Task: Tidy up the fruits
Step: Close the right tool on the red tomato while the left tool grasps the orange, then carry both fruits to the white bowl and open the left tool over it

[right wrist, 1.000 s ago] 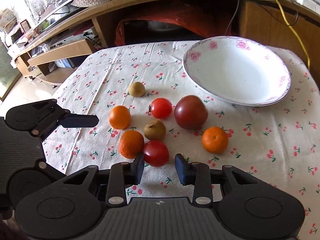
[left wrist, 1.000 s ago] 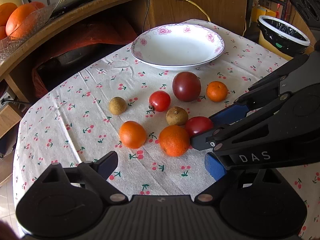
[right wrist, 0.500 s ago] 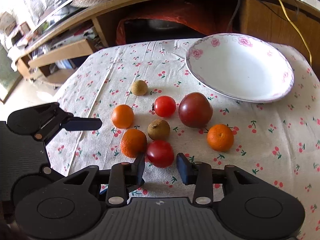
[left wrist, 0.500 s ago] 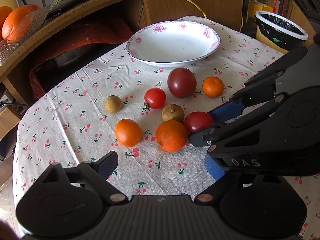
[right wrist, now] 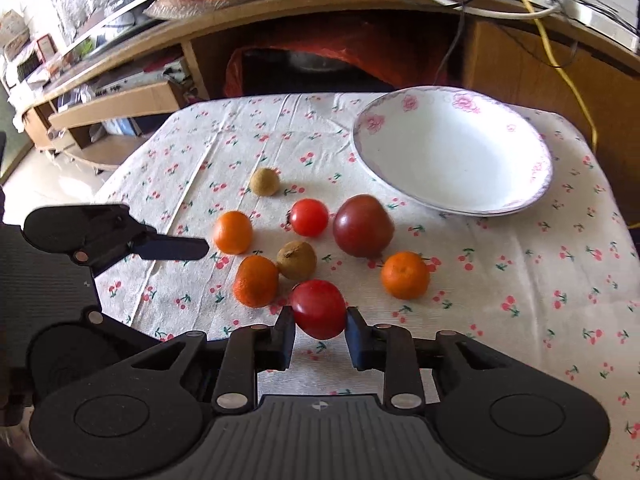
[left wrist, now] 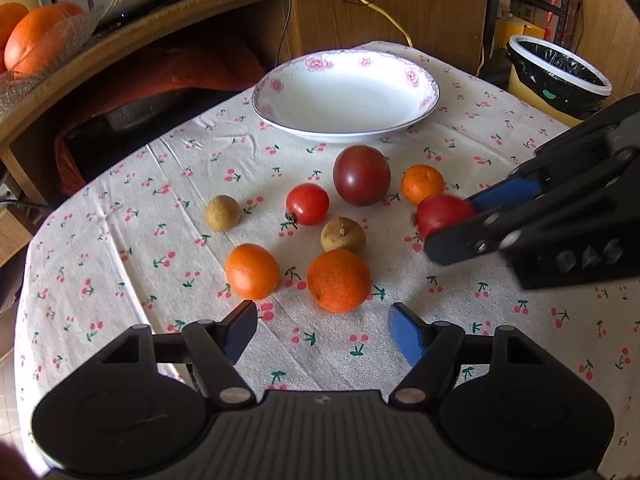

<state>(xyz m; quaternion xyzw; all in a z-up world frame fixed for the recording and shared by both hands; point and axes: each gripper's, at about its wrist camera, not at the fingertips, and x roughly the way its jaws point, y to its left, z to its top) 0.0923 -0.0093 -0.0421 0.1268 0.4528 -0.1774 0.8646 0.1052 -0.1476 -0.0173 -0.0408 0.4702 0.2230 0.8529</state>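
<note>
Lifted clear of the cherry-print tablecloth [right wrist: 520,288] since a second ago, the small round red tomato [right wrist: 319,309] sits clamped in the right gripper [right wrist: 320,334], bound presumably for the white floral-rimmed plate [right wrist: 538,184]; the left gripper [left wrist: 322,326], empty, is narrowing before the large dimpled orange [left wrist: 339,281].

Left gripper [left wrist: 322,322]: matte black plastic body with a ribbed central panel bearing a small round emblem, flanked by two large circular discs. Angular linkage arms with triangular cut-outs carry silver pivot screws. Jaws end in blue pads [left wrist: 404,334]. Right gripper [right wrist: 320,330]: identical black ribbed housing, twin discs, silver screws and dark-blue-padded jaws; seen from the left wrist view, its side shows embossed lettering "DAS".
</note>
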